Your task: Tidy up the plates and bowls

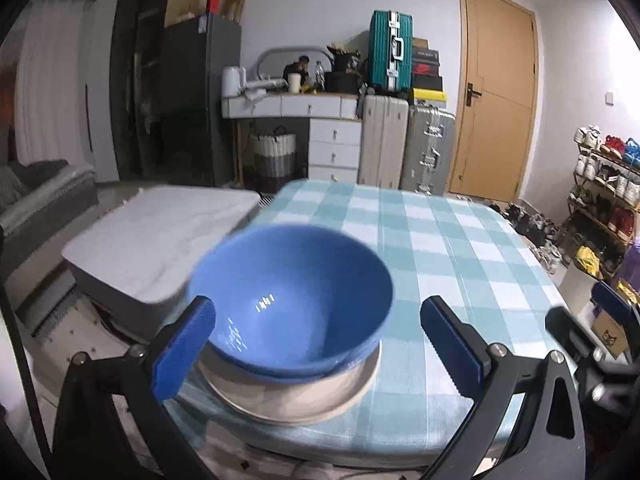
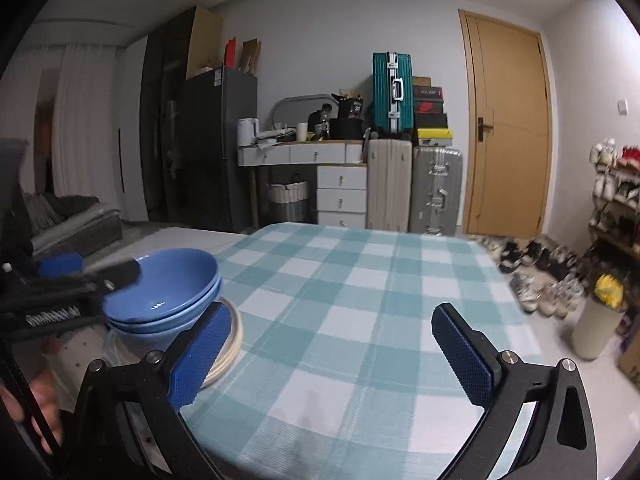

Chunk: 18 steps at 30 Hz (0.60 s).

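While both tongs stand released, blue bowls (image 2: 164,292) sit nested on cream plates (image 1: 296,396).
Left gripper (image 1: 320,344): jaws wide, flanking the bowl stack, pads clear of it. Right gripper (image 2: 332,354): jaws wide over bare checked tablecloth (image 2: 360,280), its left finger (image 2: 200,356) just beside the plates. Stack position: near left table corner. Beyond: suitcases (image 2: 392,92), wooden door (image 2: 508,120).
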Tool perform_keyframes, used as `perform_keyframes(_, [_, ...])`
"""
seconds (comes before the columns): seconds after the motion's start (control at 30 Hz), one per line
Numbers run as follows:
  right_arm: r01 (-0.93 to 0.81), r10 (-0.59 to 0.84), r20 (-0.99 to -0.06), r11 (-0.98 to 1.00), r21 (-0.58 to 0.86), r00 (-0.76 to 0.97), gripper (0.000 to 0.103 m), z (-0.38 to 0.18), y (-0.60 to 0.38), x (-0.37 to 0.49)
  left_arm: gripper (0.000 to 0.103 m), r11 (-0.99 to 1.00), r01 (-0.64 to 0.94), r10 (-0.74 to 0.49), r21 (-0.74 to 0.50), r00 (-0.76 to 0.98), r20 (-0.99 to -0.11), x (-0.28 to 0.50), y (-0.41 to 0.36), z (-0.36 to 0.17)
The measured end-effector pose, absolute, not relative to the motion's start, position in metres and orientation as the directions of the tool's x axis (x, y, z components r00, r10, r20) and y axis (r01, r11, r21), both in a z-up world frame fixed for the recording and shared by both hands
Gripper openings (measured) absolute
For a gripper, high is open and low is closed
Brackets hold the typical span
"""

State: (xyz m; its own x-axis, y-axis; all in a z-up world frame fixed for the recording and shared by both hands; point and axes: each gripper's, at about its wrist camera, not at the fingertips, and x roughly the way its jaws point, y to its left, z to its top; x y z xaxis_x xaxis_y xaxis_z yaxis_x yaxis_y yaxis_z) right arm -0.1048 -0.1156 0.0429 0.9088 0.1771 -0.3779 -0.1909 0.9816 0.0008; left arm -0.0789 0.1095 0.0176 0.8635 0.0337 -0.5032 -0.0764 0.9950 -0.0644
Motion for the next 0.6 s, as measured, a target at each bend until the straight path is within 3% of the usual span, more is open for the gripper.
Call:
perform_keyframes(0.07, [-0.207, 0.205, -0.411, 0.977, 0.041, 0.888, 0.102, 0.043, -0.116, -0.099, 0.103, 0.995, -0.058, 0.006, -0.083, 0.853, -0.522, -0.074, 0.109, 0.018])
perform_keyframes(0.2, [-0.195, 0.212, -0.381, 0.977, 0.084, 0.900, 0.102, 0.045, -0.121, -0.097, 0.103, 0.997, -0.068, 0.047, -0.033, 0.903, -0.428, -0.080, 0.103, 0.024])
perform_keyframes(0.4, [-0.178, 0.182, -0.402, 0.983, 0.048, 0.898, 0.102, 0.043, -0.117, -0.094, 0.103, 0.998, -0.040, 0.056, 0.044, 0.878, -0.475, -0.068, 0.086, 0.013])
perform_keyframes(0.6, [-0.158, 0.155, -0.451, 0.987, 0.031, 0.879, 0.102, 0.034, -0.119, -0.088, 0.103, 0.999, -0.043, 0.045, 0.017, 0.885, -0.463, -0.069, 0.087, 0.013])
